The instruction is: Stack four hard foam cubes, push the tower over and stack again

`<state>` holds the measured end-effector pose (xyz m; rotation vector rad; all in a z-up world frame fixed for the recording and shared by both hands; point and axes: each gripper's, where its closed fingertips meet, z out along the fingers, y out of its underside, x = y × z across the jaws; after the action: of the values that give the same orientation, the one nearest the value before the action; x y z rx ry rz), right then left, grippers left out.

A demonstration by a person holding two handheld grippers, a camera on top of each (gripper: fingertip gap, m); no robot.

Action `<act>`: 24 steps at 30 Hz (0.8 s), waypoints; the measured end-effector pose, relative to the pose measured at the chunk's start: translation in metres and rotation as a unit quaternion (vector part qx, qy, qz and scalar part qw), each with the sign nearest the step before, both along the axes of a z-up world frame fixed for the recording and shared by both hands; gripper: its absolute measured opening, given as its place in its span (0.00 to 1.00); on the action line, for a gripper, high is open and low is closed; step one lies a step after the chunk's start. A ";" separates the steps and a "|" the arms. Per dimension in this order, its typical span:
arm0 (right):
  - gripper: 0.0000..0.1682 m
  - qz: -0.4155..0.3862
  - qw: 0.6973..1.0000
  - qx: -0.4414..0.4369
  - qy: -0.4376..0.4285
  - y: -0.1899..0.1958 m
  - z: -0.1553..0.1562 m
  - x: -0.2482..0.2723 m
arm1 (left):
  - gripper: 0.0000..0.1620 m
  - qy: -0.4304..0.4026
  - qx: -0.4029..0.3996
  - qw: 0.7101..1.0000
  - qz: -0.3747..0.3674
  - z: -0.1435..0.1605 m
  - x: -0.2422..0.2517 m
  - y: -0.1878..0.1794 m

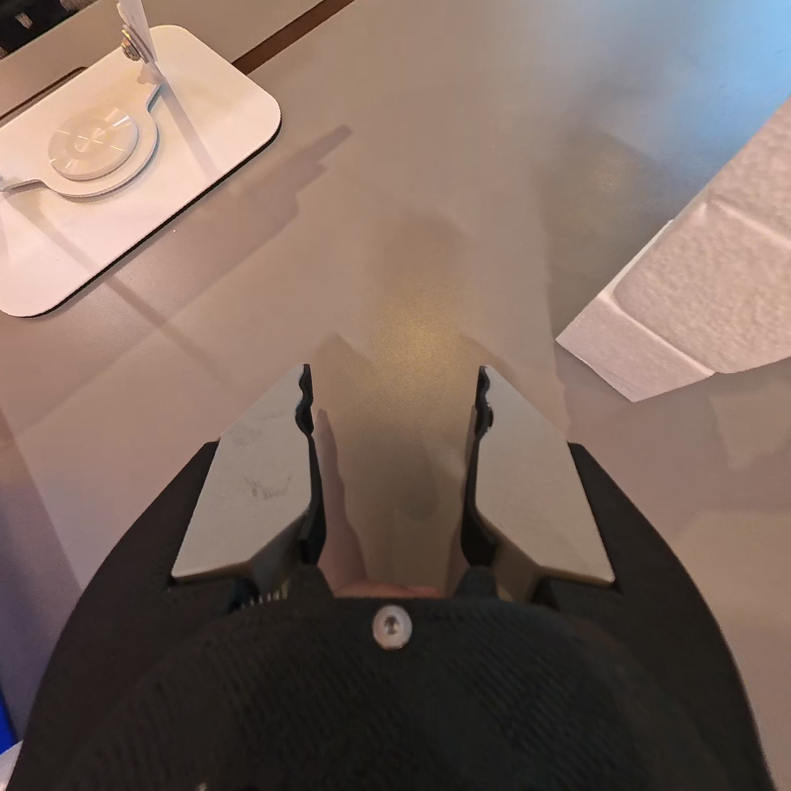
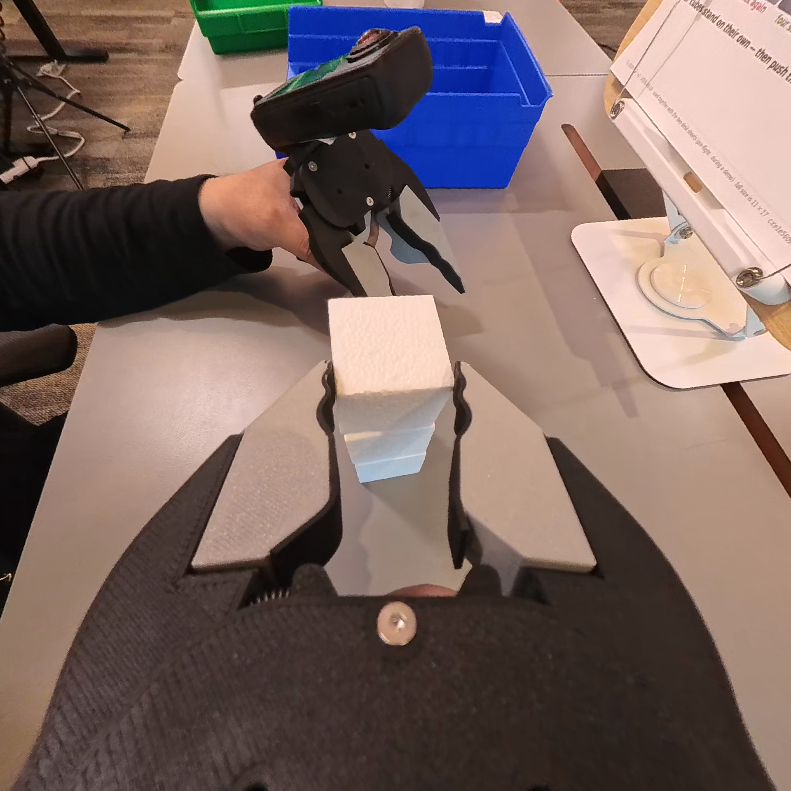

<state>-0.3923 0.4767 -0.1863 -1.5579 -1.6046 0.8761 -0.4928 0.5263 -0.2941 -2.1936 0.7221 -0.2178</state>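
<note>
A tower of white foam cubes [image 2: 387,445] stands on the grey table [image 2: 171,406]. My right gripper [image 2: 392,372] reaches over it, with its jaws against both sides of the top cube [image 2: 385,342], shut on it. My left gripper [image 1: 394,376] is open and empty above bare table. The tower also shows in the left wrist view [image 1: 706,257], at the right edge. In the right wrist view the left gripper [image 2: 411,287] hangs open just behind the tower, tilted down, held by a hand [image 2: 252,209].
A blue bin [image 2: 471,128] and a green bin [image 2: 239,25] stand at the far end of the table. A white stand base [image 2: 685,342] holding a printed sheet sits at the right; it also shows in the left wrist view [image 1: 192,192]. A black-sleeved arm [image 2: 107,248] crosses the left side.
</note>
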 end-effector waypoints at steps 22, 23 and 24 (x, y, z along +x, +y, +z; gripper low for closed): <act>0.34 0.006 0.999 0.035 -0.015 -0.001 -0.003 0.000 | 0.47 0.000 -0.003 1.000 -0.001 -0.001 0.000 0.000; 0.34 0.006 0.999 0.034 -0.014 -0.001 -0.003 0.000 | 0.47 0.000 -0.003 1.000 0.000 -0.001 0.000 0.000; 0.34 0.007 0.999 0.032 -0.011 -0.001 -0.002 0.000 | 0.47 0.000 -0.002 1.000 0.000 -0.001 0.000 0.000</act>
<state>-0.3927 0.4753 -0.1878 -1.5195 -1.6449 0.8094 -0.4931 0.5261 -0.2950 -2.1976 0.7221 -0.2203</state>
